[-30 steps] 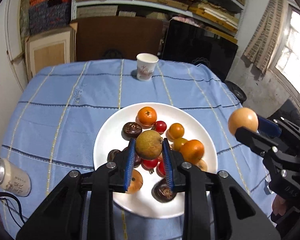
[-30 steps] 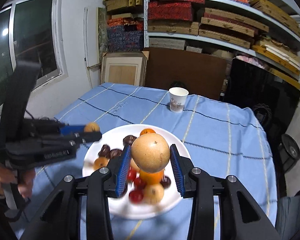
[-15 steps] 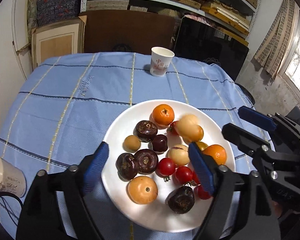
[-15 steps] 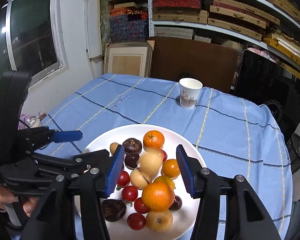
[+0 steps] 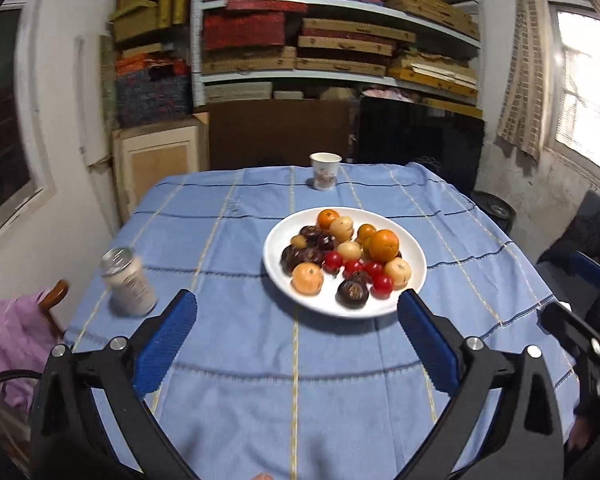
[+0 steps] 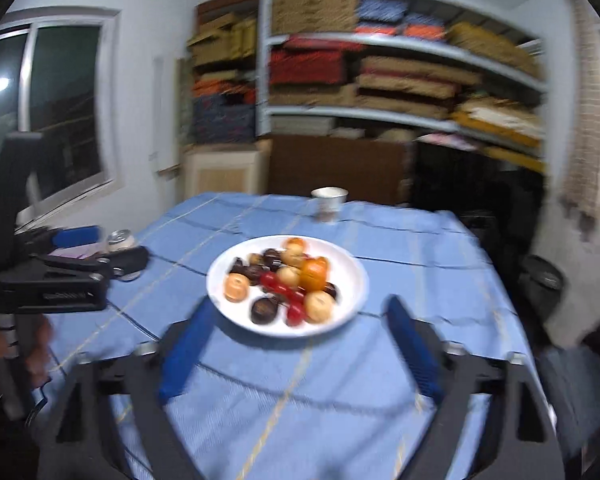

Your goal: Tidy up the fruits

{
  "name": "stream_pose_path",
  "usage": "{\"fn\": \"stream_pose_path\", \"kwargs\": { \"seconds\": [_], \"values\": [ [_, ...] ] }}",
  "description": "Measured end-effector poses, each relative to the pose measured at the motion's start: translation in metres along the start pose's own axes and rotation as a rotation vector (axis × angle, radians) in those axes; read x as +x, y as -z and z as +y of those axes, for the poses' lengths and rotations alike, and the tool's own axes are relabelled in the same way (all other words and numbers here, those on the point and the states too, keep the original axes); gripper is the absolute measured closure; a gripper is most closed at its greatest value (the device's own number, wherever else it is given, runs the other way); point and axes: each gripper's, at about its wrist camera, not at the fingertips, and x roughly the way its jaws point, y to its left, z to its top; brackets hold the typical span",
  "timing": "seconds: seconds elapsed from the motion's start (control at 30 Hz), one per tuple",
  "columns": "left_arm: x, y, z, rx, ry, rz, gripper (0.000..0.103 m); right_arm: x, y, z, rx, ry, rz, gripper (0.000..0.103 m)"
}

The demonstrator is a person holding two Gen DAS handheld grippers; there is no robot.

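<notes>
We see the fruits (image 5: pixel 342 258) gathered in one heap on the white plate (image 5: pixel 276 276), which sits mid-table on the blue checked cloth (image 5: pixel 228 360), with none lying loose on the cloth that we can make out. Our left gripper (image 5: pixel 296 330) hangs short of the plate's near rim with its blue pads spread wide and nothing between them; our right gripper (image 6: pixel 296 334) is likewise spread and empty, though its view is smeared by motion. A can (image 5: pixel 128 284) stands off to the left and a paper cup (image 5: pixel 325 176) beyond the plate. We judge the big orange (image 5: pixel 384 245) firm and fairly heavy, best taken across its widest girth. The cherry tomatoes (image 5: pixel 354 268) look thin-skinned, slick and easy to burst, so we would close on them gently from either side. The dark fruits (image 5: pixel 352 292) seem hard-shelled. Being round and piled together, any one we nudge may roll its neighbours off the shallow rim
</notes>
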Motion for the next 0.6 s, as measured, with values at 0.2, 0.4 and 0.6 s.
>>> {"fn": "stream_pose_path", "kwargs": {
  "seconds": [0.2,0.4,0.6],
  "values": [
    [-0.075,0.049,-0.017,0.023,0.02,-0.039,0.005,-0.072,0.033,0.026,-0.058,0.145,-0.104,0.003],
    [-0.131,0.089,-0.033,0.077,-0.006,-0.07,0.005,-0.099,0.05,0.023,0.029,0.13,-0.057,0.003],
    [-0.154,0.112,-0.027,0.056,-0.037,-0.065,0.005,-0.102,0.07,0.015,0.109,0.118,0.033,0.003]
  ]
}}
